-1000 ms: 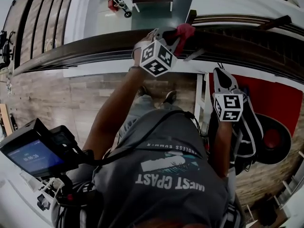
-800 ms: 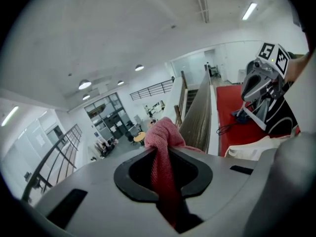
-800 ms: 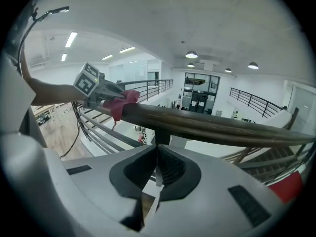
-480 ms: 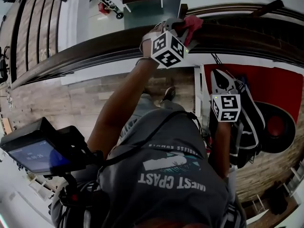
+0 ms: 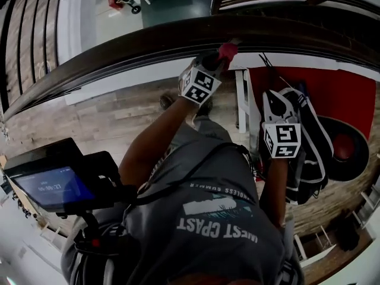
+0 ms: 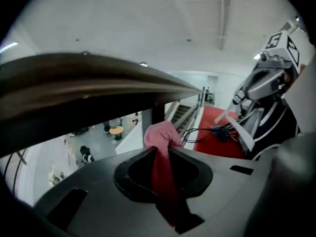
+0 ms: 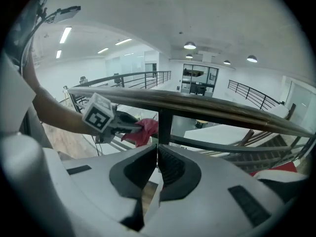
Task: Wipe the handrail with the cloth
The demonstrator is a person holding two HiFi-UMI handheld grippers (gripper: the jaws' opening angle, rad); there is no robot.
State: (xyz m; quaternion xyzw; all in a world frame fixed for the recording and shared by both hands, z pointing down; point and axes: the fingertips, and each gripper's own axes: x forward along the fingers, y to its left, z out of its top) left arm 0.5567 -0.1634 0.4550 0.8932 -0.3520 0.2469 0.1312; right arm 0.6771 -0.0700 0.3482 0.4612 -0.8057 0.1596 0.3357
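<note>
The head view is dim and flat, its handrail (image 5: 148, 43) bowed by fisheye distortion, a screen (image 5: 50, 189) glowing blue at lower left. The right gripper view is brighter, lit by ceiling lamps (image 7: 188, 45). Both gripper views have black corners. In the left gripper view the handrail's underside lies in shadow, the cloth (image 6: 160, 135) looks dull red, and the left tool (image 6: 160, 154) is soft, out of focus
</note>
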